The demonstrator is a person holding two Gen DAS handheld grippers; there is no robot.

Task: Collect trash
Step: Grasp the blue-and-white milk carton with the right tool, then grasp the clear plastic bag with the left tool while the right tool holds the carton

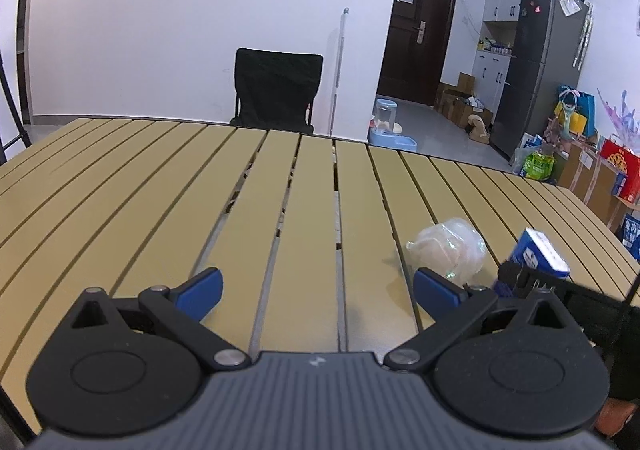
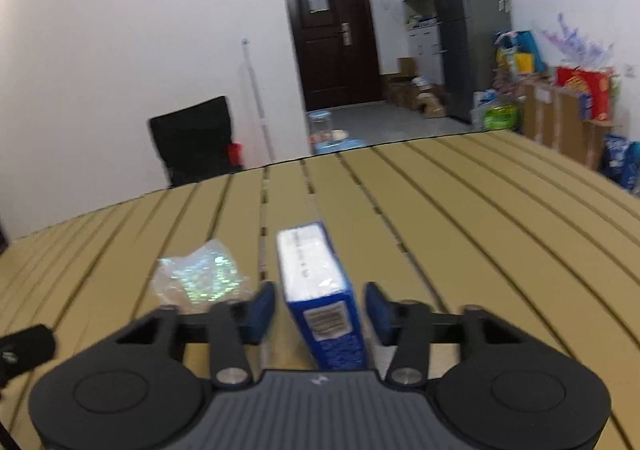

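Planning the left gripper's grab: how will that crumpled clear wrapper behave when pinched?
The clear wrapper looks thin and crumpled, so it probably collapses floppily and weighs little. Its glossy film may slip between the fingers. Pushed, it would likely skid across the slatted table.

The left hand-held gripper [image 1: 316,290] hovers open over the bench [image 1: 160,189]; a crumpled plastic wrapper [image 1: 448,248] lies just beyond its right finger.

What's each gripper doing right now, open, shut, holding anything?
Left gripper: open, nothing between its pads.
Right gripper: open around the blue carton; gaps show between both pads and the carton, so not yet gripped.
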